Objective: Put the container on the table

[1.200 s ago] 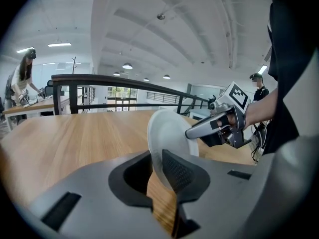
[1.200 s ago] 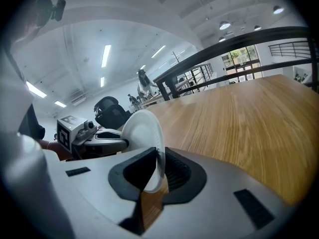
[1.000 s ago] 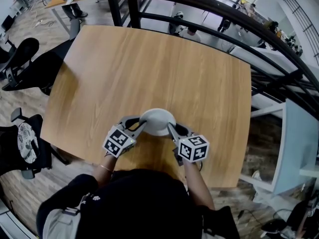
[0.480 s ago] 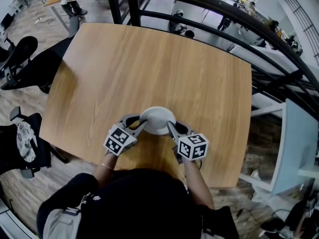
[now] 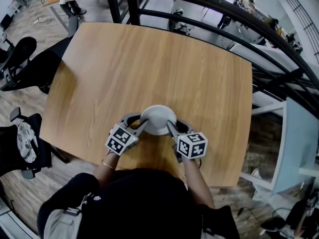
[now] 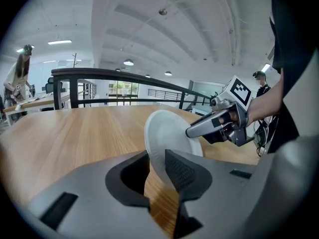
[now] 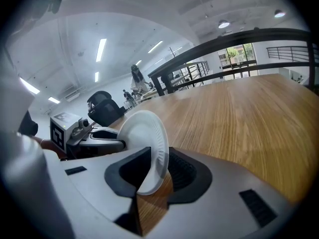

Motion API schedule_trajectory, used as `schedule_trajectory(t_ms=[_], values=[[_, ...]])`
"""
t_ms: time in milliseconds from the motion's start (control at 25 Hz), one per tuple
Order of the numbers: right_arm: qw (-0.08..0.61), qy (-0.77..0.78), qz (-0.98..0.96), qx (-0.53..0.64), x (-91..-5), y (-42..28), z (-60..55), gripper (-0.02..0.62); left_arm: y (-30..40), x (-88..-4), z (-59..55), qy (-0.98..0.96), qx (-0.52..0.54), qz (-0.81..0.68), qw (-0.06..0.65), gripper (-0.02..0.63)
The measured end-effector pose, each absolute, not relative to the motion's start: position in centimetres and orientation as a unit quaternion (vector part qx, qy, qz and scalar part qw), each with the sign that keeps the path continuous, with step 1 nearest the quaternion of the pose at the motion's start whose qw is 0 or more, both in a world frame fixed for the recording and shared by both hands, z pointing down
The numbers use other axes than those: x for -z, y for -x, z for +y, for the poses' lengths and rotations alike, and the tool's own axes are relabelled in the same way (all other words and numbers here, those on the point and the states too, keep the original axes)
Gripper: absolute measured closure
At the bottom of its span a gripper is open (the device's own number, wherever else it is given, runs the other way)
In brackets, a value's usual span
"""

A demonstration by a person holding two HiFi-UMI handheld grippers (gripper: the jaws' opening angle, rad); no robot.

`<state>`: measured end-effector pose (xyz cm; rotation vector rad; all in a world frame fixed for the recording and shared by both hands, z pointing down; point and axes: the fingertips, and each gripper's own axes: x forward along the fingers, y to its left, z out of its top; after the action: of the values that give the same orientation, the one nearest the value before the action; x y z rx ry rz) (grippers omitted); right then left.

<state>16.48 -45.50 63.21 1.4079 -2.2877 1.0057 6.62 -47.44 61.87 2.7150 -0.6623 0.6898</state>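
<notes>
A white paper bowl (image 5: 158, 118) lies on the wooden table (image 5: 149, 63) near its front edge, between my two grippers. My left gripper (image 5: 141, 126) has the bowl's left rim between its jaws. The jaws have just been opening, and in the left gripper view (image 6: 157, 171) a gap shows beside the rim (image 6: 164, 136). My right gripper (image 5: 172, 128) stands at the opposite rim. Its jaws have just been opening too, and the rim (image 7: 147, 138) stands loosely between the right gripper's (image 7: 154, 176) pads.
A black railing (image 5: 214, 11) runs behind the table's far and right sides. Office chairs (image 5: 22, 59) stand on the floor to the left. The table's front edge (image 5: 124, 163) is just below the grippers, by the person's body.
In the head view the bowl and both grippers keep their places. No clear difference shows.
</notes>
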Motion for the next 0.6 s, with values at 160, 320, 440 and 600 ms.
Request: schedule_trajectory(t_ms=[160,320,440,600], values=[[0.139,-0.489,-0.788,-0.347,-63.38,-16.46,-45.53,0.499,-6.54,-61.99,-47.49,-0.934,-0.242,-0.231,0.126,0.515],[0.144,-0.492,-0.785,-0.347,-63.61,-16.68,-45.64,0.489,-6.64,-62.03,-47.69,-0.933,-0.245,-0.235,0.121,0.508],[0.146,-0.493,-0.784,-0.348,-63.81,-16.62,-45.58,0.488,-6.53,-61.98,-47.73,-0.933,-0.245,-0.237,0.120,0.500],[0.146,-0.496,-0.782,-0.349,-64.02,-16.79,-45.62,0.486,-6.66,-62.24,-47.76,-0.931,-0.249,-0.238,0.121,0.489]])
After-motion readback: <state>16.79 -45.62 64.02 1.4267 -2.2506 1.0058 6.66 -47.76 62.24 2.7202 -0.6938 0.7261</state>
